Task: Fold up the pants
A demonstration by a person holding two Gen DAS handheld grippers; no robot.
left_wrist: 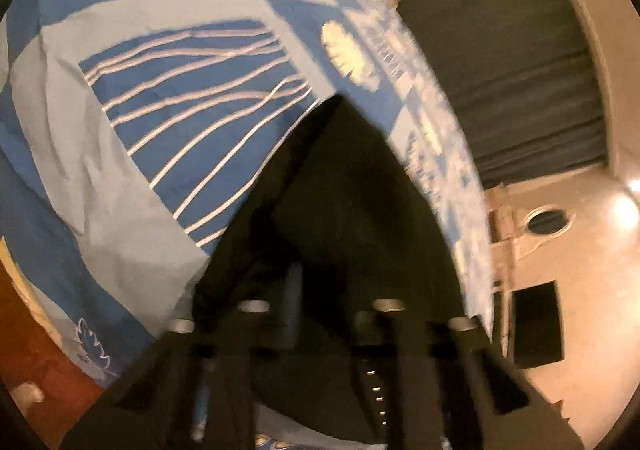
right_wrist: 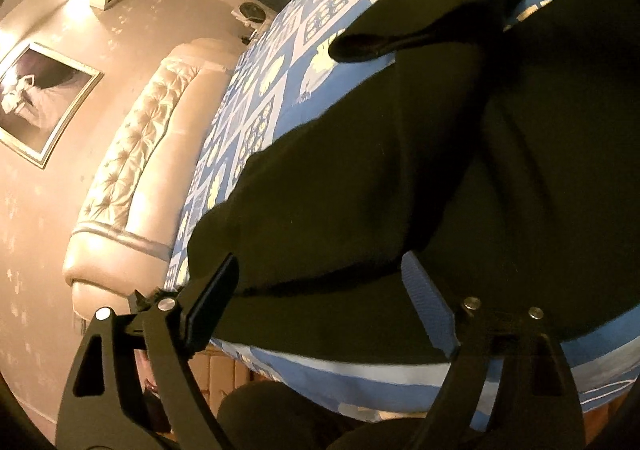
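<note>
Right wrist view: pants (right_wrist: pixel 400 169) lie limp near the bed (right_wrist: pixel 280 362) edge; right gripper (right_wrist: pixel 320 302) gapes empty. Left gripper (left_wrist: pixel 320 314) looks closed on dark cloth. Soft, light; pinch hems.

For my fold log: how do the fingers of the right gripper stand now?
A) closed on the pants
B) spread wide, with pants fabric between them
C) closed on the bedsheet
B: the right gripper shows spread fingers, with the black pants lying between them.
</note>
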